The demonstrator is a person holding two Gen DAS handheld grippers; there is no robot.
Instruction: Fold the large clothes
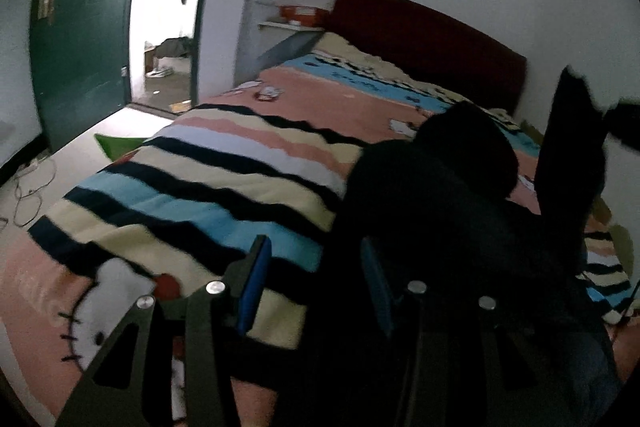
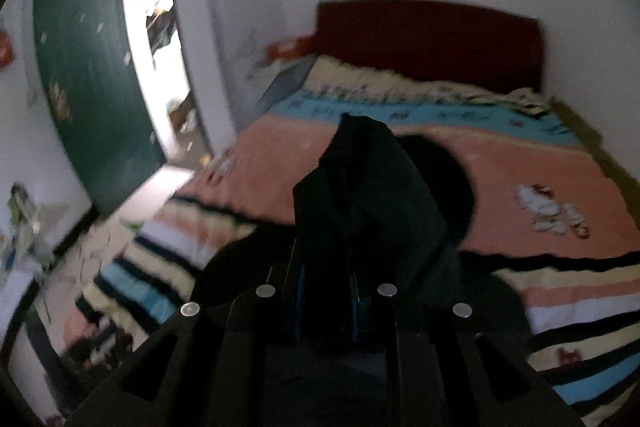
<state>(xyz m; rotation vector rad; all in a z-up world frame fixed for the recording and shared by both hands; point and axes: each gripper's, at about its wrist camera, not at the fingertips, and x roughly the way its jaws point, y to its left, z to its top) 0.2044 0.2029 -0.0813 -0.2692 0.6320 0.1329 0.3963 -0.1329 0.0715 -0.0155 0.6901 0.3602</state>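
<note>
A large black garment (image 1: 432, 187) lies bunched on the right side of the striped and pink bed cover (image 1: 200, 167). My left gripper (image 1: 314, 251) hovers over the bed's near end, blue pads apart, with only the striped cover showing in the gap and the black cloth against its right finger. In the left wrist view, a flap of the garment (image 1: 572, 147) is held up at the far right. My right gripper (image 2: 326, 279) is shut on the black garment (image 2: 368, 187), a fold of which stands up from between its fingers above the bed cover (image 2: 540, 167).
A dark red headboard (image 1: 420, 35) stands against the white wall. A green door (image 1: 80, 47) hangs open at the left beside a bright doorway (image 1: 168, 27). Cables (image 1: 28, 195) and a green item (image 1: 116, 145) lie on the floor. A shelf with a red box (image 1: 300, 13) sits by the bed.
</note>
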